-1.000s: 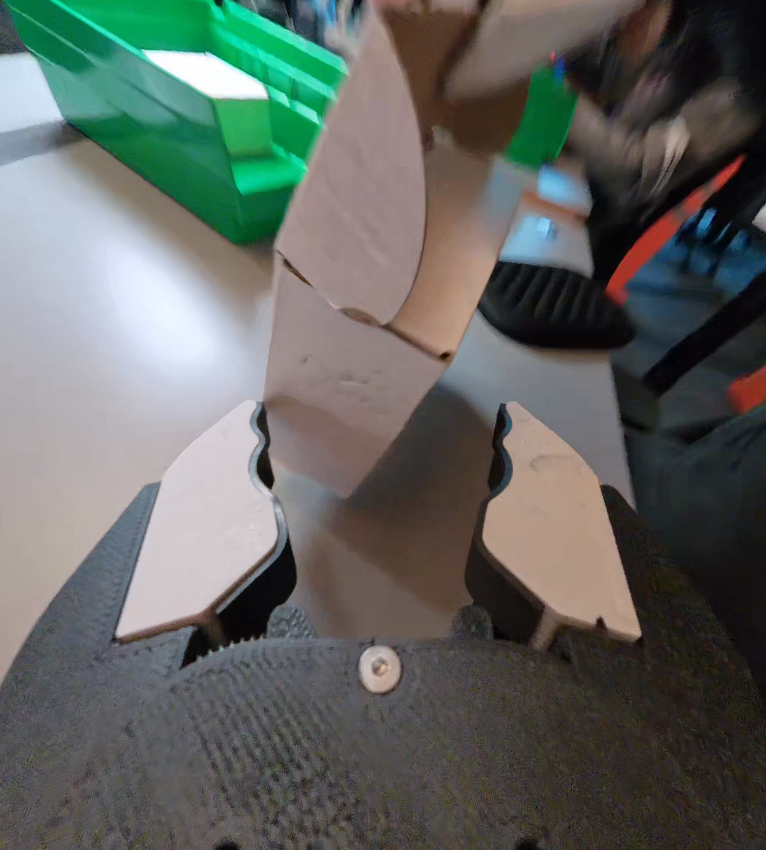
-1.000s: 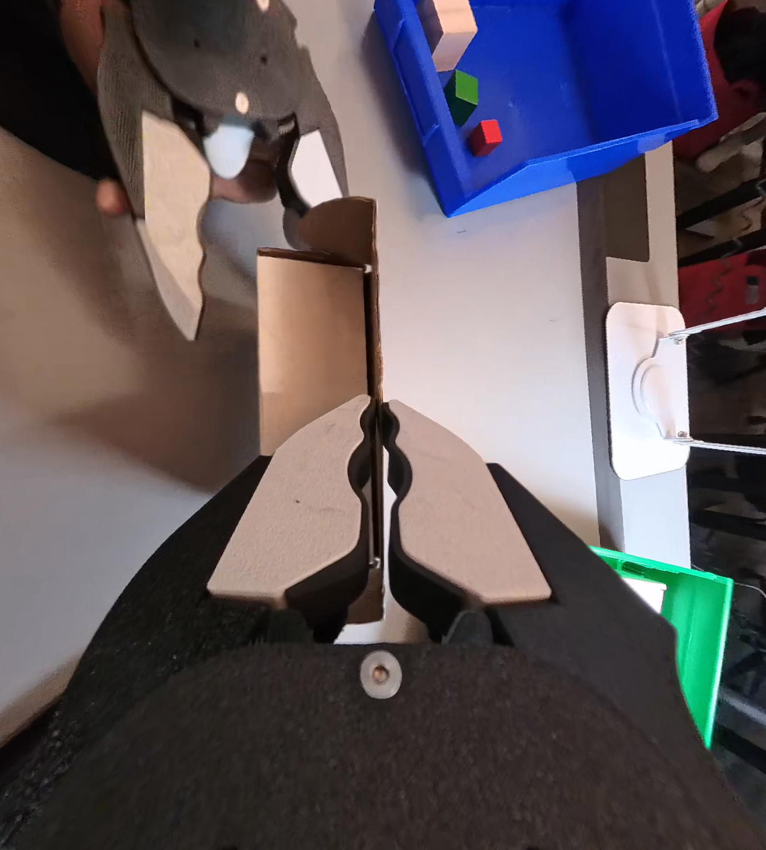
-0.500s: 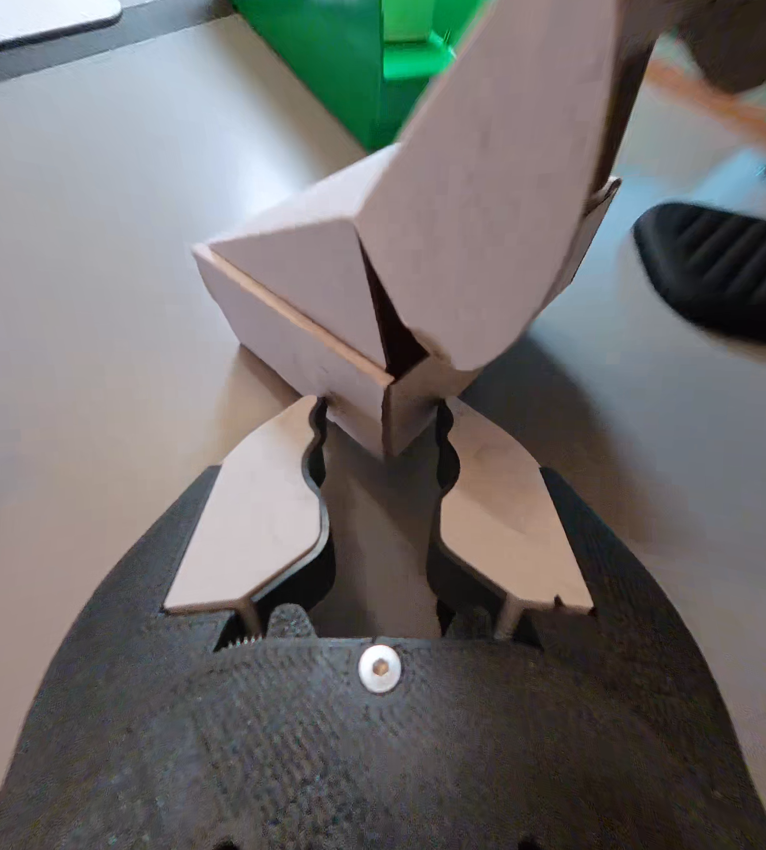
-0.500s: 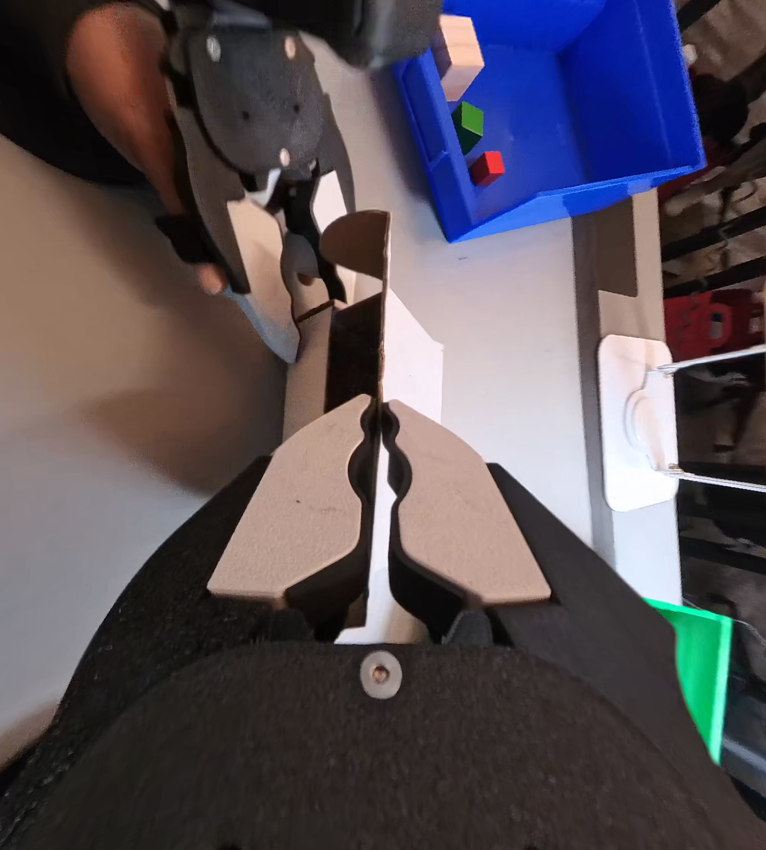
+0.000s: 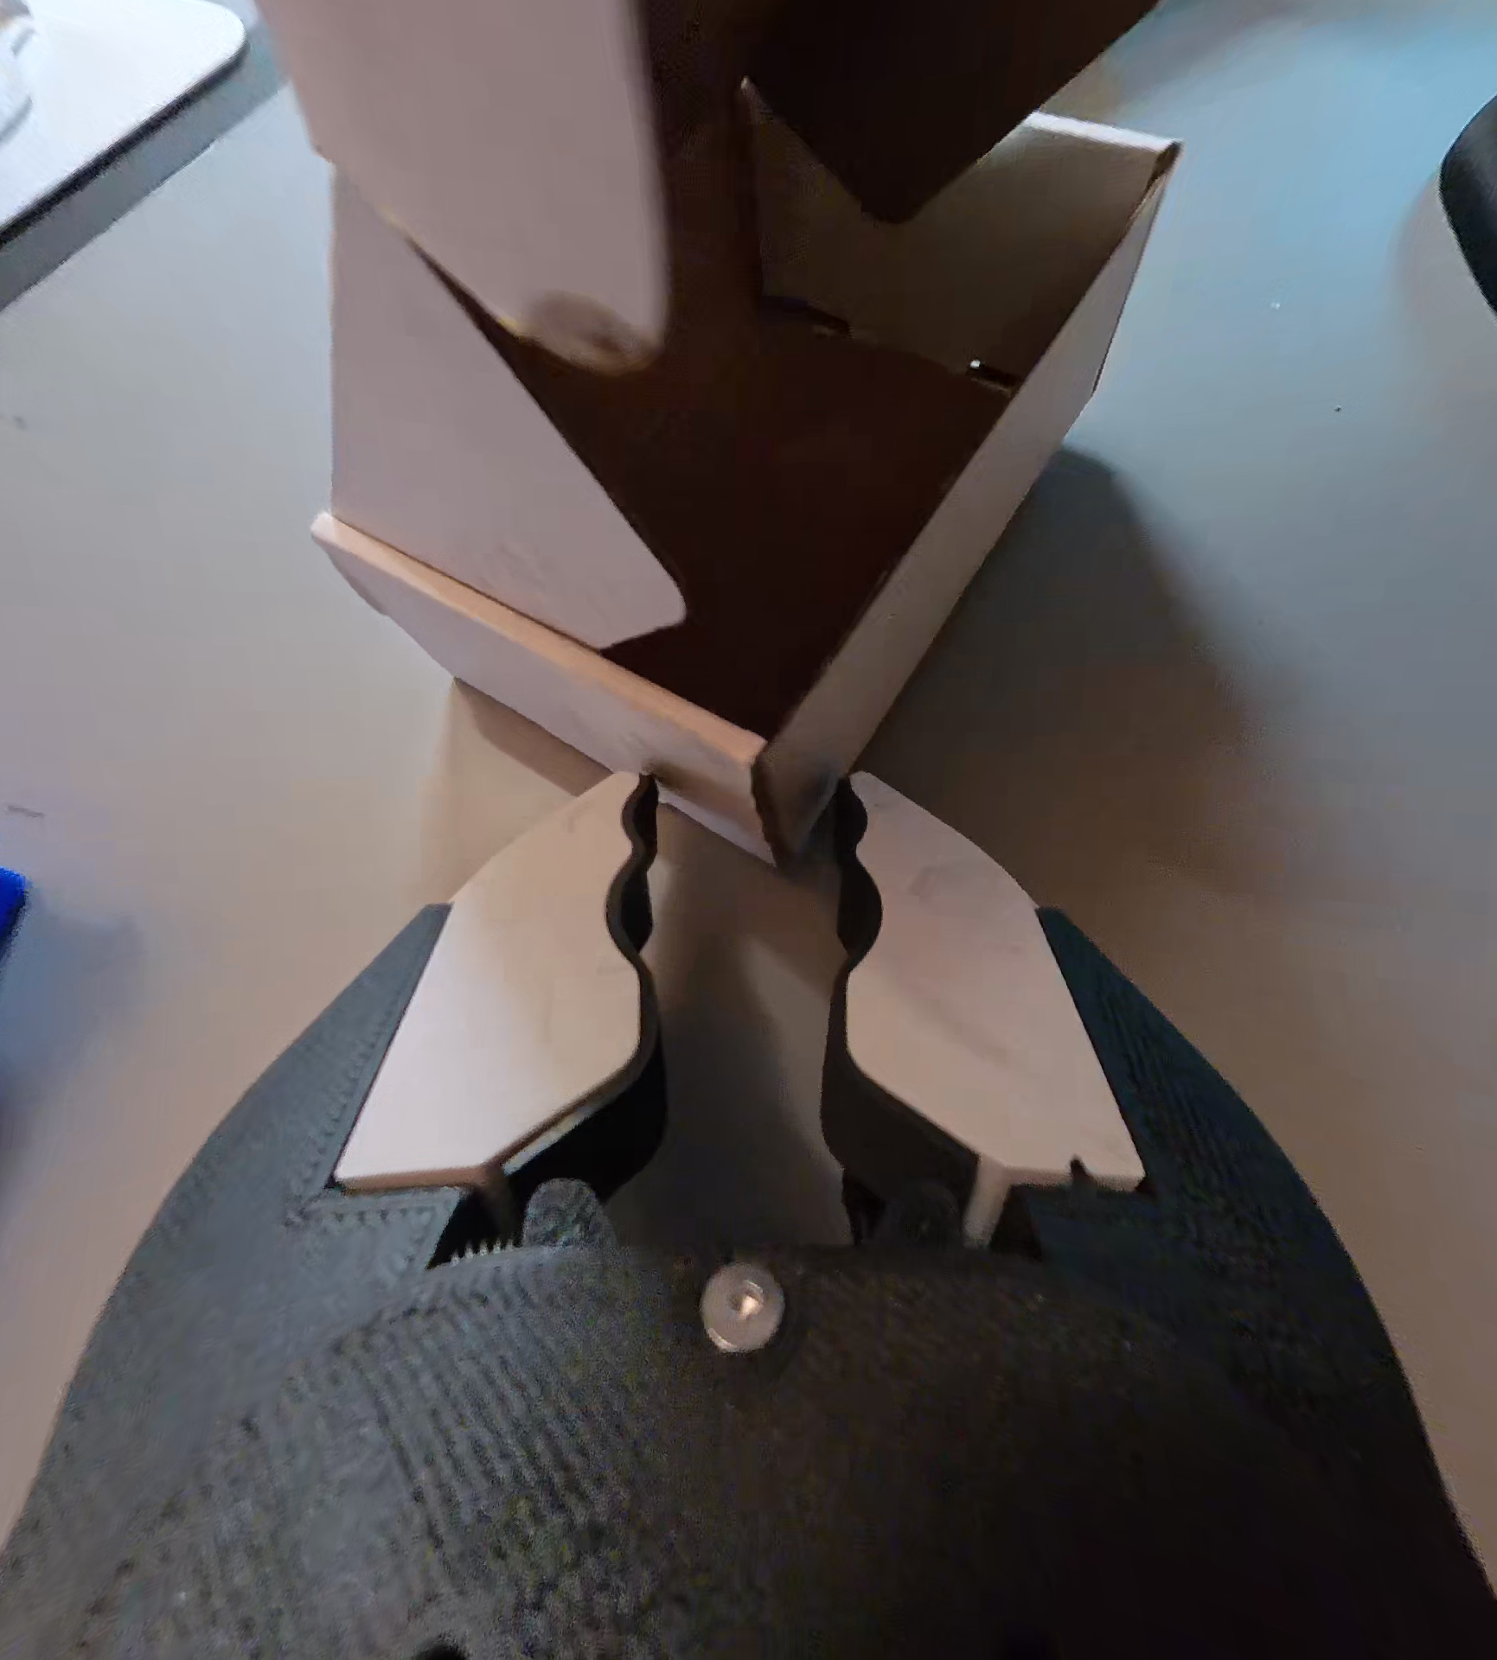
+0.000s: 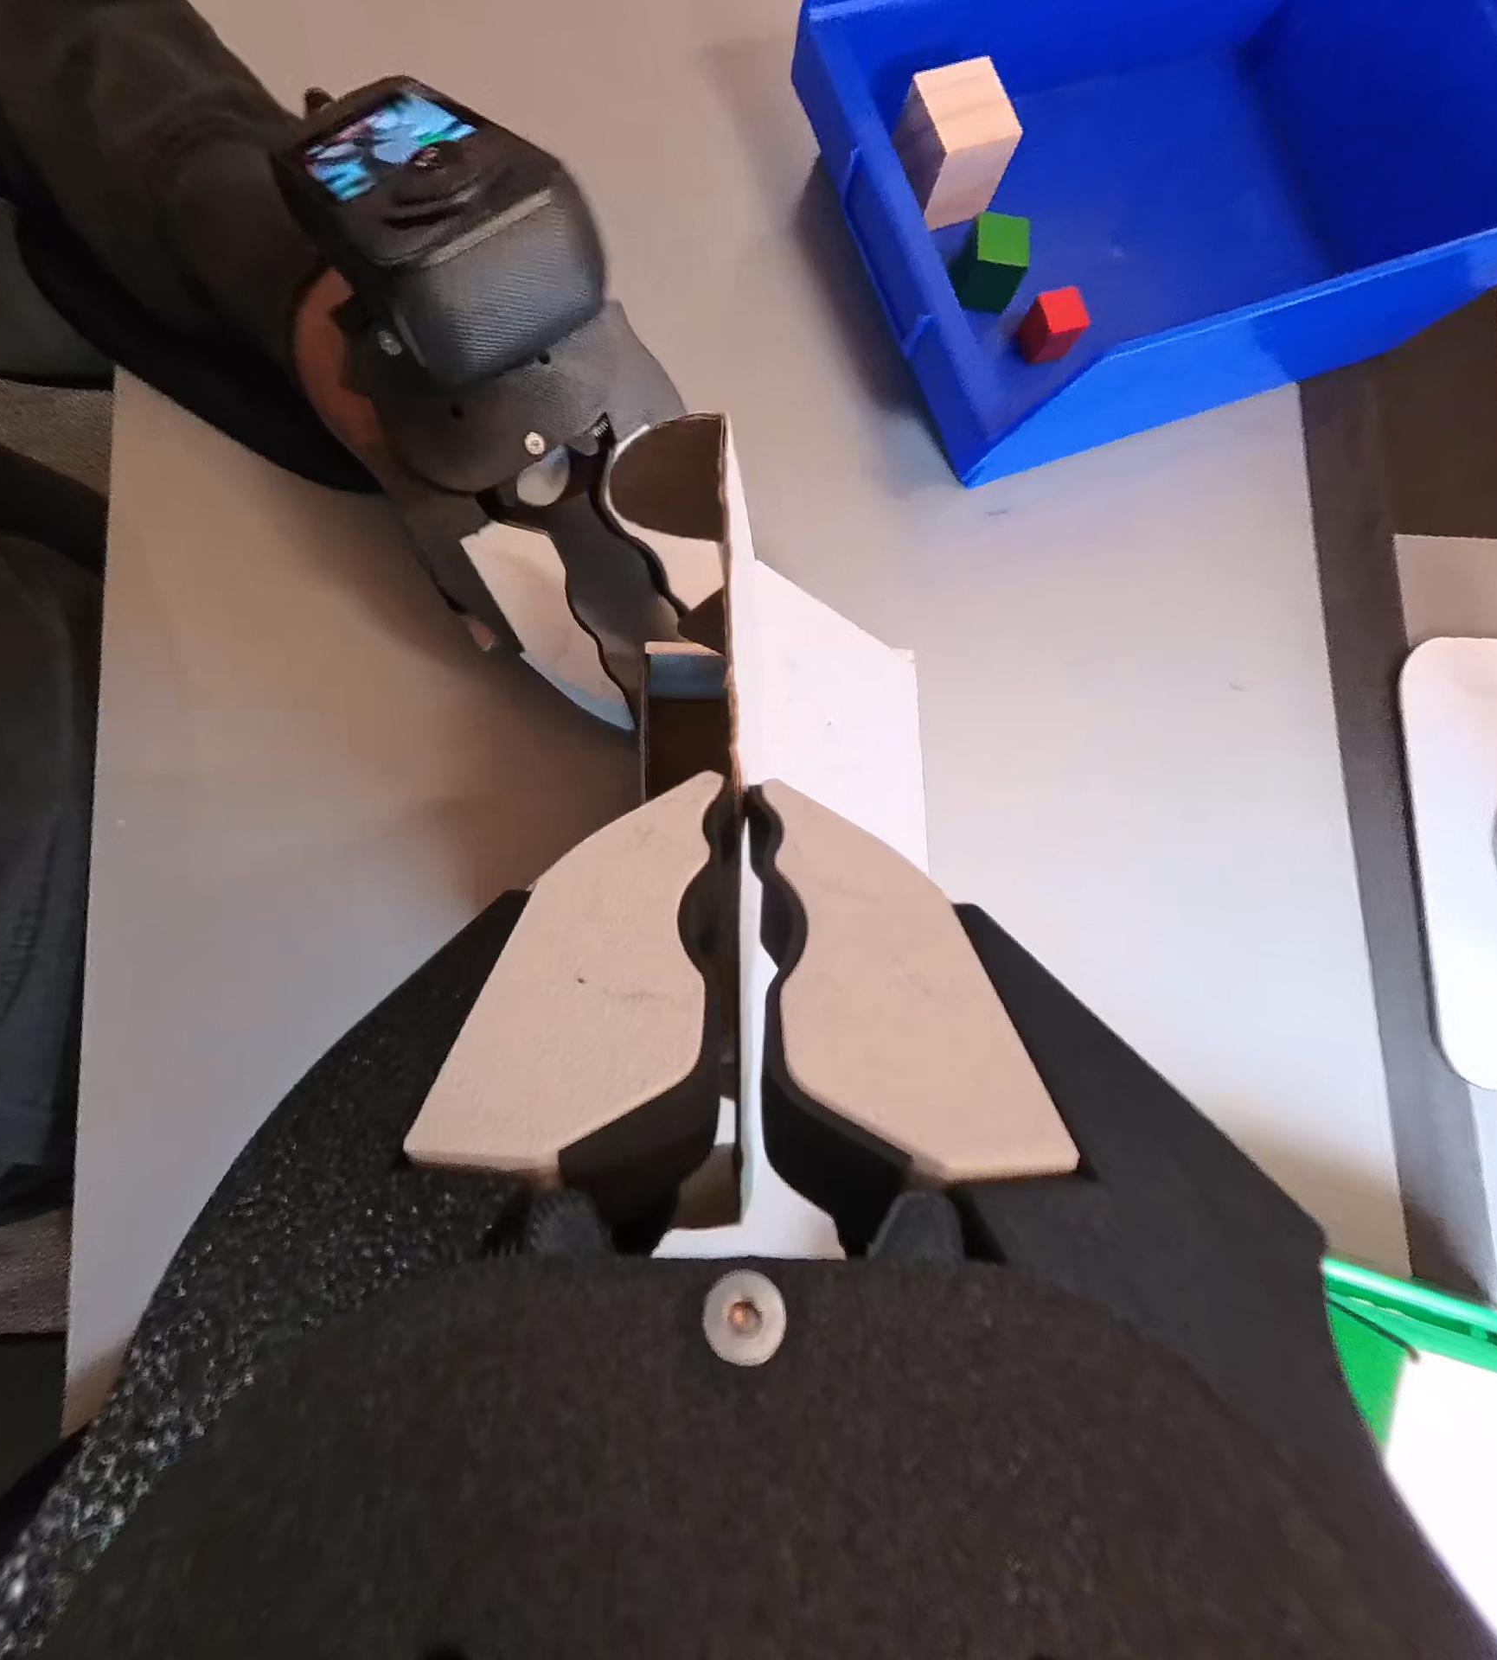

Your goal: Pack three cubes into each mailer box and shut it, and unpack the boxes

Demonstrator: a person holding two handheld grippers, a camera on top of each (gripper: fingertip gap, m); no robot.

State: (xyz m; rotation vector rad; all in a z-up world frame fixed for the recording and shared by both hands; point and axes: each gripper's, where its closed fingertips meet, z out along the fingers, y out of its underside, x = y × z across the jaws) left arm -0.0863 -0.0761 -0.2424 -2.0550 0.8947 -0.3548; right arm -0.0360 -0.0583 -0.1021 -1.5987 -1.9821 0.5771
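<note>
**Hand-held gripper pair on an open mailer box: slip and tear risk**

Right hand-held gripper (image 6: 743, 808) is clenched on the raised lid panel of the mailer box (image 5: 493, 467), which sits on the bench (image 5: 142, 557). Left hand-held gripper (image 5: 740, 808) straddles the box's near corner, jaws parted, corner touching one finger. Risks: thin card could slip or crease; the box may skid. Cubes (image 6: 992, 260) lie beyond in the blue bin (image 6: 1194, 207), unpacked.

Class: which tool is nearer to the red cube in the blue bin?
Left. The left tool sits at the mailer box end nearer the red cube; the right tool grips the lid farther back.
</note>
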